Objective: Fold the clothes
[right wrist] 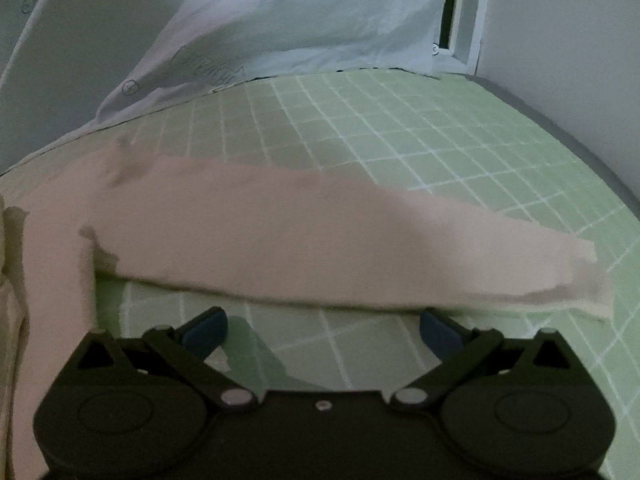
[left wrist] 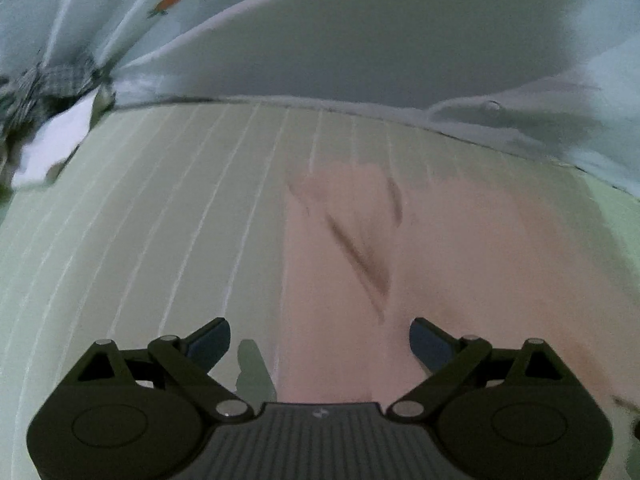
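Observation:
A pale pink garment (left wrist: 400,248) lies flat on the green checked sheet (left wrist: 160,200), with a dark crease across its middle. My left gripper (left wrist: 320,336) hovers open just above the garment's near left edge, nothing between its blue pads. In the right wrist view a long sleeve of the pink garment (right wrist: 320,240) stretches left to right across the sheet (right wrist: 440,140), its cuff end at the right. My right gripper (right wrist: 322,330) stands open just in front of the sleeve's near edge, over bare sheet. Both views are blurred.
A light blue pillow with a carrot print (right wrist: 320,20) leans at the head of the bed, also seen as the pillow (left wrist: 360,40) in the left view. A dark checked cloth (left wrist: 52,80) lies bunched at far left. The grey bed edge (right wrist: 580,152) and a wall run along the right.

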